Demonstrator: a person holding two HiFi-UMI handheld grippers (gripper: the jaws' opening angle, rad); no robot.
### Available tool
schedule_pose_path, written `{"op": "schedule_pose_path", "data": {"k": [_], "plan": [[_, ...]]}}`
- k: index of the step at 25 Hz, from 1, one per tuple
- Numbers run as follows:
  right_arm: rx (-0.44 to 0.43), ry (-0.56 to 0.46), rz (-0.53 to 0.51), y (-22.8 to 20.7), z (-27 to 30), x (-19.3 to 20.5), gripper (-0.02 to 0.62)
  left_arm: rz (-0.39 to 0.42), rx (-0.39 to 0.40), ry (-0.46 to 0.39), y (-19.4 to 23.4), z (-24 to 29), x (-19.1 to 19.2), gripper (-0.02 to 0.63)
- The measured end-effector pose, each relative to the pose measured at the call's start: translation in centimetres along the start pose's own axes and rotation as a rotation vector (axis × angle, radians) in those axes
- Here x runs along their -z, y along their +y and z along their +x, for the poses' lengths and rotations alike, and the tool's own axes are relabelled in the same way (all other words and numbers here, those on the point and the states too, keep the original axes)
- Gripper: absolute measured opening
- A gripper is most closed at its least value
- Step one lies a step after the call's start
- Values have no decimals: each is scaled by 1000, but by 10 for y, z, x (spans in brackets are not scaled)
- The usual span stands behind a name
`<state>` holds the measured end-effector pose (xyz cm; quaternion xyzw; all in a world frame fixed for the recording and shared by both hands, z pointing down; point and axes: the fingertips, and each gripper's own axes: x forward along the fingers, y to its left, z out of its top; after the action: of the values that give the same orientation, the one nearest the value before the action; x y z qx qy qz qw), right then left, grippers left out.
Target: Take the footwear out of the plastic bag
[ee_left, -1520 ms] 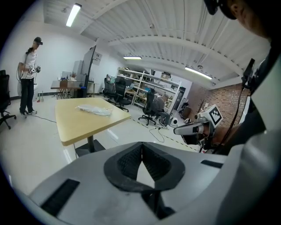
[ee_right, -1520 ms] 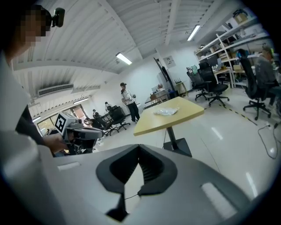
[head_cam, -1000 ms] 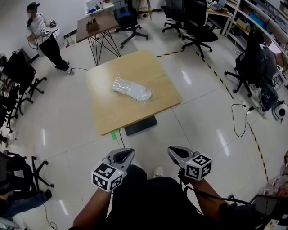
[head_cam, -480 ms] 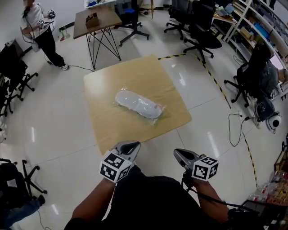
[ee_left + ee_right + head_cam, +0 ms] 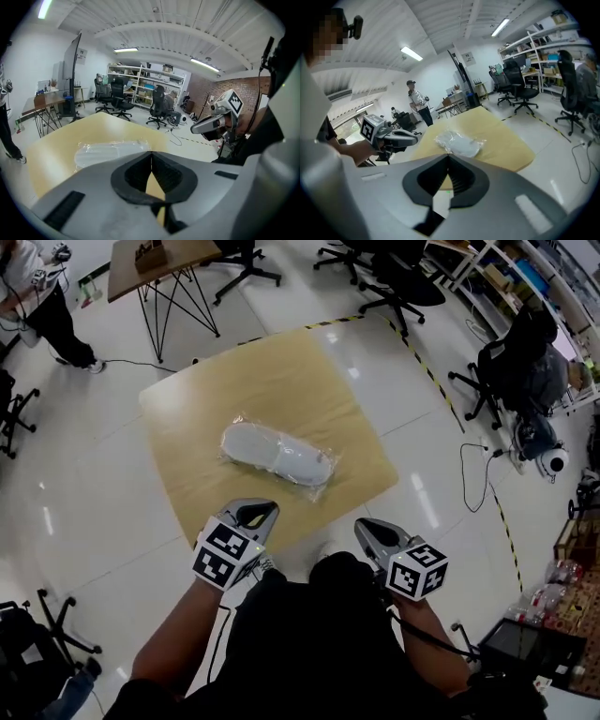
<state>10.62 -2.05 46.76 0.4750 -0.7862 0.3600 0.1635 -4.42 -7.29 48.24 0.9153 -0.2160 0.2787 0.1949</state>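
Left gripper (image 5: 251, 517): jaws pressed together, nothing between them. Poised at the near edge of the tabletop (image 5: 291, 371), left of its middle. No contact with anything.

Plastic bag (image 5: 277, 454): flat on the middle of the tabletop, slanting from far left to near right, untouched. Footwear (image 5: 262, 444): pale, fully enclosed in the bag; sole-down or on its side, cannot tell.

Right gripper (image 5: 373, 532): jaws likewise closed, empty. Just off the near edge of the tabletop, right of its middle, over floor.

Change over the last second: much nearer to the tabletop in the head view. Both grippers, well short of the tabletop then, now at its near edge. Bag in the same spot on the tabletop, same lie. Both grippers shut throughout.

Meaning for the task: approach only, removal not begun. Probable next step: open both grippers, pinch one end of the bag with one, work the mouth with the other. Thin film likely slippery and prone to crumple. Bag opening not discernible from here.
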Motion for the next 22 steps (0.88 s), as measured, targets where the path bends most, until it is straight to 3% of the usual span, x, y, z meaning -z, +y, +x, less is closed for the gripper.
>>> {"op": "schedule_pose_path", "data": {"k": [6, 10, 16, 20, 22], "plan": [[1, 51, -88, -26, 19, -8, 3, 52, -28, 11, 19, 36, -14, 8], [-45, 87, -189, -50, 30, -23, 3, 172, -108, 11, 37, 68, -35, 8], [-71, 133, -184, -84, 64, -37, 3, 269, -143, 210, 84, 143, -19, 8], [-80, 131, -190, -84, 70, -37, 3, 246, -111, 338, 91, 168, 25, 18], [-69, 152, -178, -93, 79, -25, 3, 200, -129, 320, 93, 169, 34, 15]]}}
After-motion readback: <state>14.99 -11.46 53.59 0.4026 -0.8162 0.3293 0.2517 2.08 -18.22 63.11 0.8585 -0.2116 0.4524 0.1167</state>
